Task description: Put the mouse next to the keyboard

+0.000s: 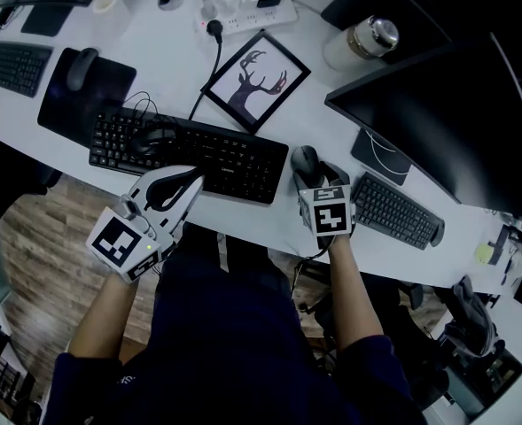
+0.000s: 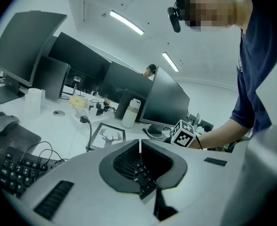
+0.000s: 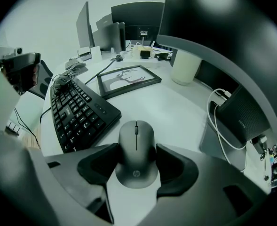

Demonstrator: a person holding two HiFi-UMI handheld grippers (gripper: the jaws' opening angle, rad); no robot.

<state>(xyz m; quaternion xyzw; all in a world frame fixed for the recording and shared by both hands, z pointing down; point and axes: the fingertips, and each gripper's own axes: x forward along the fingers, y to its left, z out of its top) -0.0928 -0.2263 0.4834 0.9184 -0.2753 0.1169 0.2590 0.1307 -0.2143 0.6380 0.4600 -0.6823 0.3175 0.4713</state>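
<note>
- Our right gripper (image 3: pixel 136 160) had its jaws spread wide, pads against both sides of the mouse (image 3: pixel 136 140).
- The mouse sat on the desk (image 3: pixel 176 107), just beside the right end of the keyboard (image 3: pixel 77 109).
- Our left gripper (image 2: pixel 139 145) was closed on nothing, over the keyboard's front edge.
- We figured it was basically placed, so the trick was to open evenly and lift straight up without nudging it.
</note>
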